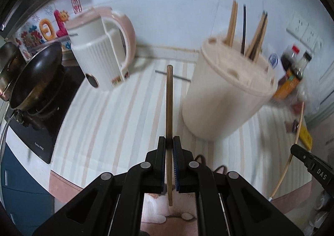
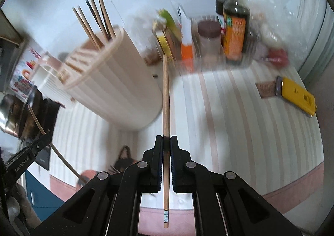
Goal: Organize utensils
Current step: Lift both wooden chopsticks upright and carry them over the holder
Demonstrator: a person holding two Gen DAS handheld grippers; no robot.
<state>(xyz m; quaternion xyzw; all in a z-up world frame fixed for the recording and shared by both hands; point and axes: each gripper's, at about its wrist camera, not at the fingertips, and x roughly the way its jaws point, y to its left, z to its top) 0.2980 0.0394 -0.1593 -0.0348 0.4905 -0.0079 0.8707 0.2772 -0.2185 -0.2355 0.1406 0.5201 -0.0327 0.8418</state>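
Note:
My left gripper (image 1: 169,141) is shut on a wooden chopstick (image 1: 169,98) that points forward over the striped counter. My right gripper (image 2: 166,140) is shut on another wooden chopstick (image 2: 165,98), also held above the counter. A cream utensil holder (image 1: 225,94) with a holed lid stands ahead and to the right of the left gripper; several chopsticks (image 1: 250,33) stand in it. The same holder (image 2: 112,83) is left of the right gripper's chopstick. A dark chopstick (image 1: 173,75) lies on the counter behind the held one. The right gripper (image 1: 309,165) shows at the left view's edge.
A pink-and-white kettle (image 1: 102,50) stands at the back left. A dark pan (image 1: 35,77) sits on a black cooktop (image 1: 41,129). Sauce bottles (image 2: 235,25), boxes and a jar stand by the back wall. A yellow object (image 2: 296,96) lies at the right.

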